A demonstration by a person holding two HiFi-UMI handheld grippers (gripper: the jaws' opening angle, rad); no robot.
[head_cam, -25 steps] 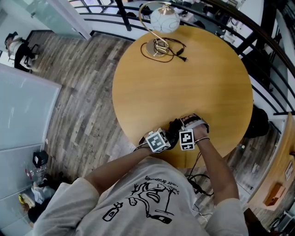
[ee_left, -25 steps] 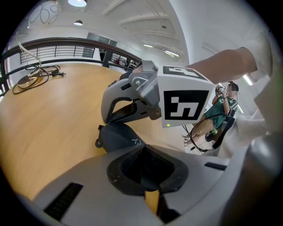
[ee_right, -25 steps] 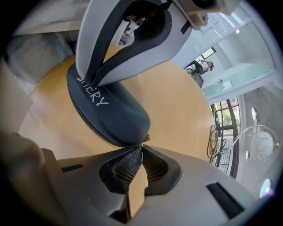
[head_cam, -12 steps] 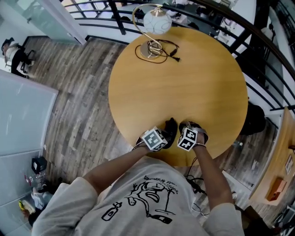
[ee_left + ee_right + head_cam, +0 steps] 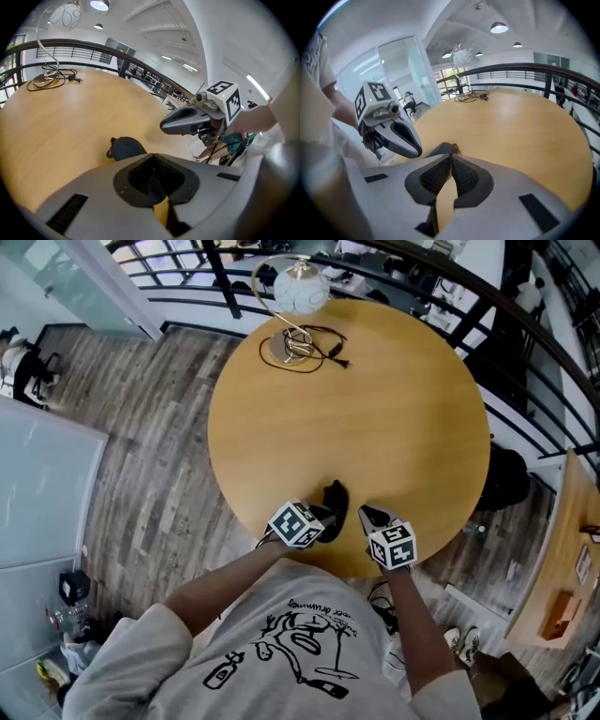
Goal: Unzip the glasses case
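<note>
The black glasses case (image 5: 334,495) lies near the front edge of the round wooden table (image 5: 375,409). My left gripper (image 5: 324,513) sits at the case's near end, jaws shut. In the left gripper view the case (image 5: 124,147) shows just past the closed tips of the left gripper (image 5: 153,158), partly hidden behind the left jaw, and nothing shows between the pads. My right gripper (image 5: 367,514) is a short way to the right of the case, apart from it. Its jaws (image 5: 451,160) are shut and empty, with the case (image 5: 443,149) just beyond them.
A lamp with a white globe (image 5: 299,289), a metal base (image 5: 284,350) and a coiled black cord (image 5: 319,338) stands at the table's far edge. A black railing (image 5: 487,306) curves round behind the table. Wooden floor (image 5: 159,456) lies to the left.
The right gripper has drawn back from the case, to the right and toward the table's front edge. The left gripper stays at the case.
</note>
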